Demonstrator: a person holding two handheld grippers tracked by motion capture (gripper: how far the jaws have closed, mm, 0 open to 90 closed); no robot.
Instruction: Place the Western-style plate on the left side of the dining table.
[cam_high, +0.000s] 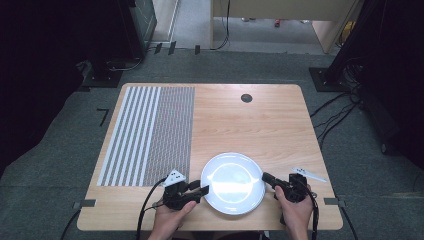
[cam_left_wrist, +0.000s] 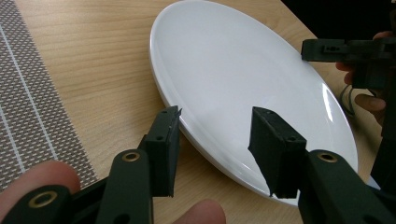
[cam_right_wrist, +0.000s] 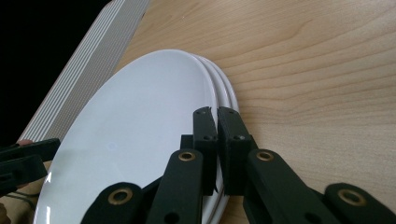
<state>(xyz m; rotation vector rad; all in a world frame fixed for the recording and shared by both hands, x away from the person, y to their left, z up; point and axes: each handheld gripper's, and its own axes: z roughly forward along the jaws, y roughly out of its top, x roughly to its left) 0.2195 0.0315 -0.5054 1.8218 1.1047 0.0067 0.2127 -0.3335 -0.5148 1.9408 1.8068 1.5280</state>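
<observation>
Striped mat (cam_high: 147, 129) sits on the left half of the bench (cam_high: 260, 117), nothing on it. Just right of its near corner, our left gripper (cam_high: 201, 191) has its fingers (cam_left_wrist: 163, 149) released, straddling the near-left rim of the plate stack (cam_high: 233, 182), one finger outside the rim, one over the plate face; not clamped yet. The stack sits near the front edge of the bench, centre-right; the right gripper view shows at least three rims, and the top plate is empty. Our right gripper (cam_high: 268, 177) is at the stack's right rim, fingers (cam_right_wrist: 205, 140) clenched; we judge they pinch the top rim, though contact is hard to confirm. Progress: early, no lift started. Left: close the left grip, raise the plate. A small white object (cam_high: 308, 173) lies at far right.
</observation>
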